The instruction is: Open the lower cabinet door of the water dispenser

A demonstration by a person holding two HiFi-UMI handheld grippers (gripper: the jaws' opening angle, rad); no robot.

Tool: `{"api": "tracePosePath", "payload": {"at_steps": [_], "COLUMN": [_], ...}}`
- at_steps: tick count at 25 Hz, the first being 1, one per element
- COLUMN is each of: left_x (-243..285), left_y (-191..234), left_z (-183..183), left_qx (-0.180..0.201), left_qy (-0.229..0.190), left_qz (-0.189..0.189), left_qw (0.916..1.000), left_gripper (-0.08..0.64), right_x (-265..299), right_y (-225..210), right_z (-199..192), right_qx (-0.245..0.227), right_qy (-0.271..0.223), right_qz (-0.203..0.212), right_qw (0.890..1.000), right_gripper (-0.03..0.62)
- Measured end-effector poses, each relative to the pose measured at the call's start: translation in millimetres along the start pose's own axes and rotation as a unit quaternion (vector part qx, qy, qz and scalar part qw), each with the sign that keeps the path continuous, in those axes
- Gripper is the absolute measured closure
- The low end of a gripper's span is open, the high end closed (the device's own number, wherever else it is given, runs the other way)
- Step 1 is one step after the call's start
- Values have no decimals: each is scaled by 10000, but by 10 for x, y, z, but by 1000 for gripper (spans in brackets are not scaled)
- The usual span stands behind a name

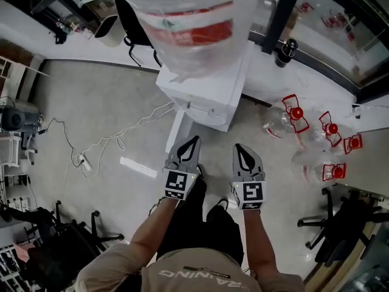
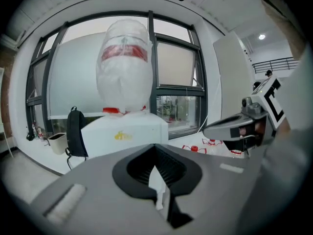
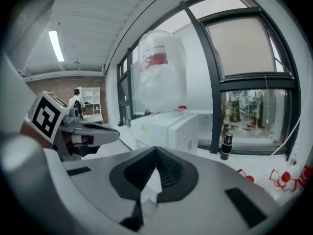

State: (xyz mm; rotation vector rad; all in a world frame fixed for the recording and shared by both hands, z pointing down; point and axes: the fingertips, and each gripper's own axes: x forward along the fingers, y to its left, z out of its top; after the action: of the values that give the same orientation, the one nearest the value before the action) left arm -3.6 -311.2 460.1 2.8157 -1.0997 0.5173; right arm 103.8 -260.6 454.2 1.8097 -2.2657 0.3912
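Observation:
The white water dispenser (image 1: 206, 93) stands ahead of me with a big clear bottle (image 1: 188, 23) on top; it also shows in the left gripper view (image 2: 124, 133) and the right gripper view (image 3: 171, 126). A narrow white panel (image 1: 175, 131) sticks out from its lower front towards me; it looks like the cabinet door edge seen from above. My left gripper (image 1: 195, 139) (image 2: 155, 150) and right gripper (image 1: 238, 146) (image 3: 156, 153) are held side by side, short of the dispenser. Both are shut and empty. Each shows in the other's view: right gripper (image 2: 230, 128), left gripper (image 3: 105, 133).
Several empty bottles with red handles (image 1: 293, 115) lie on the floor at the right. A cable and power strip (image 1: 82, 160) run across the floor at left. Office chairs (image 1: 340, 230) stand at lower right. A black backpack (image 1: 130, 23), a bin (image 1: 109, 30) and a black flask (image 1: 284, 52) are by the window.

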Motion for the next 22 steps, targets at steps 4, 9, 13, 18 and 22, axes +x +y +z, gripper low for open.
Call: {"api": "tracePosePath", "payload": {"at_steps": [4, 9, 13, 18, 22], "left_x": [-396, -738, -842, -958, -984], "left_y": [93, 205, 324, 416, 524], "left_z": [637, 1280, 1706, 2025, 2221], "left_qx": [-102, -273, -200, -230, -11], "left_qy": [-56, -255, -541, -757, -927], "left_qz": [184, 374, 321, 142, -100], "left_qw": [9998, 9986, 9978, 9968, 9956], "left_gripper": [555, 555, 555, 555, 555], "right_x": [-342, -637, -654, -632, -558], "right_y": [112, 159, 242, 377, 485], "right_z": [597, 1242, 1710, 2172, 2430], "right_qx": [-58, -61, -332, -471, -660], "right_qy": [-74, -373, -640, -865, -971], "right_qz": [9, -54, 42, 182, 129], "right_qw": [10000, 9993, 9974, 9950, 9930], "right_gripper": [581, 581, 581, 581, 581]}}
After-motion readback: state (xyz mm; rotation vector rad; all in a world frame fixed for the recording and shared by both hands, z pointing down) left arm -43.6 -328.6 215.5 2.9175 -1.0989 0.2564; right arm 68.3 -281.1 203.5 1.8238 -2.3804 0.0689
